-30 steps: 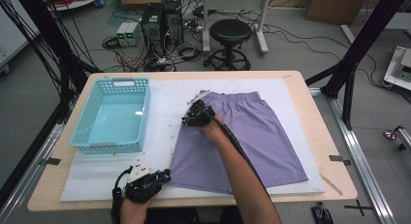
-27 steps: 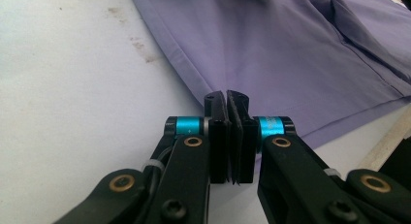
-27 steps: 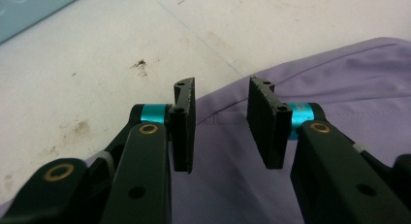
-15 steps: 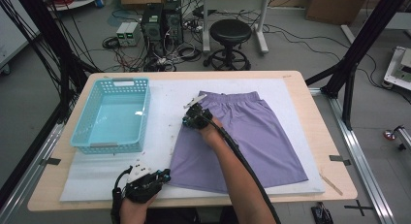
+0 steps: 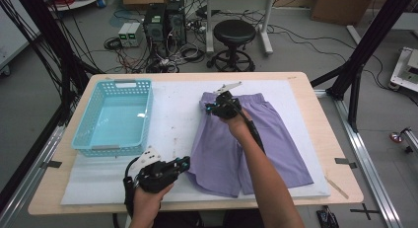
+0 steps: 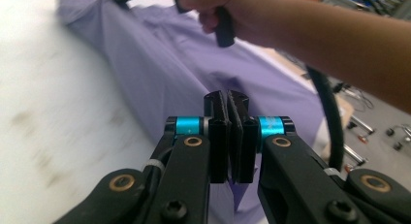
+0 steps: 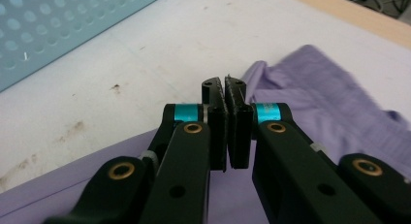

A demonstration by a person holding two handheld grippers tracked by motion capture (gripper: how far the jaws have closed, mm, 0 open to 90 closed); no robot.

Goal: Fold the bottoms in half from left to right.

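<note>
Looks like a fold is just starting — the purple shorts point(image 5: 246, 144) lie mostly flat on the white mat point(image 5: 172, 124), right of the empty teal basket point(image 5: 114, 117). Left gripper point(image 5: 183, 163) pinches the near hem corner, right gripper point(image 5: 213, 107) the waistband corner — both clenched on cloth. Nothing folded yet.

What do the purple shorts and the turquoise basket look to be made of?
The purple shorts look like a soft, matte knit fabric: fine ribbing shows and the cloth folds and drapes where it is lifted. The turquoise basket looks like moulded plastic: rigid walls with rows of punched holes and a slight sheen.
</note>
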